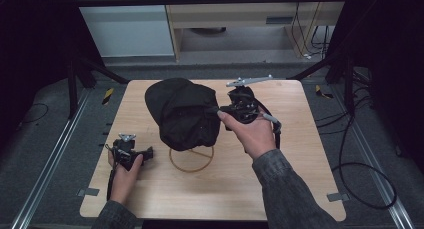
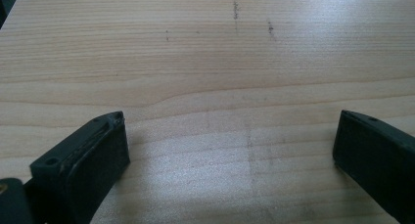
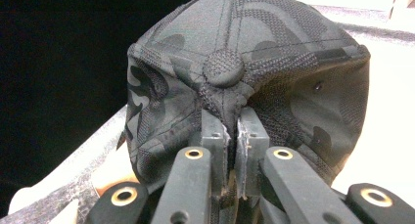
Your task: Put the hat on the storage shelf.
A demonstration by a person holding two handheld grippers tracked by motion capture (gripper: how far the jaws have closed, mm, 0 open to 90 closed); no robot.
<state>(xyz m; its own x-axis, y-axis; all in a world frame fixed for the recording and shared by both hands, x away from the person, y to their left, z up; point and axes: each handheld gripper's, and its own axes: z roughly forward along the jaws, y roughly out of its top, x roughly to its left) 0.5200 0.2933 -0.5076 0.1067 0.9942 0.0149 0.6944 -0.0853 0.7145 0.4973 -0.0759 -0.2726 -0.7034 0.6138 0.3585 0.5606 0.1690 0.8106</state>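
the right claw point(image 3: 234, 150) is closest to its own camera, with its two black jaws pressed together on a pinch of cloth. the cloth belongs to a dark camo cap point(image 3: 244, 72), and the pinch sits just under the little round button at the cap's top.

from above, the cap point(image 1: 182, 114) is near the middle of the tabletop point(image 1: 300, 189), a bit toward the far edge. a thin ring stand point(image 1: 191, 159) peeks out under it on the near side. the right claw point(image 1: 220, 110) comes at the cap from the right edge side.

the left claw point(image 2: 230, 150) has its jaws wide apart with only bare wood between them. from above the left claw point(image 1: 148, 153) rests low near the left edge of the tabletop, well apart from the cap.

the cap looks soft and light. the cloth folds easily, so a small pinch likely holds it. the button area or a seam seems a good place to grab. it may sag and flop when lifted.

the cap's top points at the right claw. its long way runs from the far left toward the near right. i cannot tell where the brim is.
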